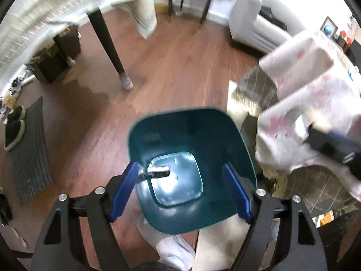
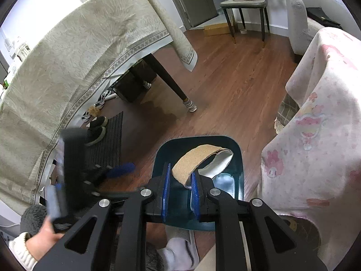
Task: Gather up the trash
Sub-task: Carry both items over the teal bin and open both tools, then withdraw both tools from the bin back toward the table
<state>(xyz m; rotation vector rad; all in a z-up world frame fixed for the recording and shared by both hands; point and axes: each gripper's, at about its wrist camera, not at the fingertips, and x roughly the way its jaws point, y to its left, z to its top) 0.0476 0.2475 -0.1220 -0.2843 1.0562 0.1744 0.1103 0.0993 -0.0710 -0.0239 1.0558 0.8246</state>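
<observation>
A teal trash bin (image 1: 227, 135) stands on the wood floor below both grippers; it also shows in the right wrist view (image 2: 237, 151). My left gripper (image 1: 180, 189) is open right above the bin's mouth. A small crumpled grey-white scrap (image 1: 158, 171) lies inside the bin near the left fingertip. My right gripper (image 2: 180, 180) hovers over the bin with a curled tan cork-like strip with a white underside (image 2: 194, 158) between its nearly closed fingers; whether they still pinch it is unclear.
A table with a beige cloth (image 2: 79, 52) and a dark leg (image 2: 167, 79) stands to the left. A chair draped in pink-printed fabric (image 2: 315, 124) is at the right. A dark mat (image 1: 29, 151) with slippers lies at the left. A side table (image 2: 246, 4) stands at the back.
</observation>
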